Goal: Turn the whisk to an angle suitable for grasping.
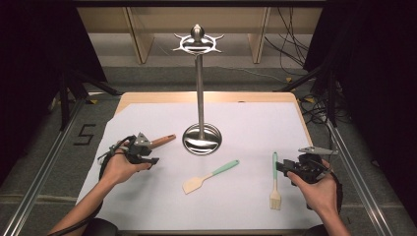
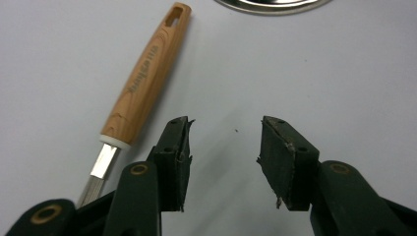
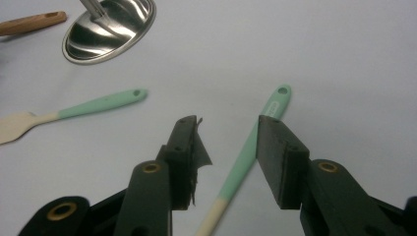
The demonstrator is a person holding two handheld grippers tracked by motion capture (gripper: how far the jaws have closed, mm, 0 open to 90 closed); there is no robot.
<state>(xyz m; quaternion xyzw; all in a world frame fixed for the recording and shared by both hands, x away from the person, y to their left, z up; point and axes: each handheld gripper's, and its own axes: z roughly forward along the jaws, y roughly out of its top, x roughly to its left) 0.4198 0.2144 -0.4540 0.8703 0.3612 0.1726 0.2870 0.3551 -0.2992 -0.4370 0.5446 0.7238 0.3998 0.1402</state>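
On the bench [image 1: 147, 206], under its white cover, the left claw [image 1: 147, 160] sits near the left edge with its jaws spread — in the left gripper view the left claw [image 2: 223, 147] has nothing between the pads, only bare white surface. The wooden-handled tool [image 1: 161, 141] lies just beside it, its handle pointing toward the middle of the bench; in the left gripper view the wooden-handled tool [image 2: 147, 78] lies outside the left-hand jaw, close to it but apart, with its metal neck running down behind the jaw. Near the right edge the right claw [image 1: 279, 167] is also spread, and the pastry brush [image 1: 275, 182] lies lengthwise toward the near edge, bristles nearest the person. In the right gripper view the right claw [image 3: 227, 142] straddles the mint handle of the pastry brush [image 3: 246, 157], which passes through the gap at a slant; the far end of the handle looks close to the right-hand jaw, though I cannot tell whether it touches, and the pads do not pinch it. Between the two claws, nearer the middle, lies a spatula [image 1: 209, 177] with a mint handle and a pale blade — well apart from both. Behind it, toward the far edge, stands a steel utensil stand [image 1: 200, 138] on a round base, with a ring of hooks at the top.
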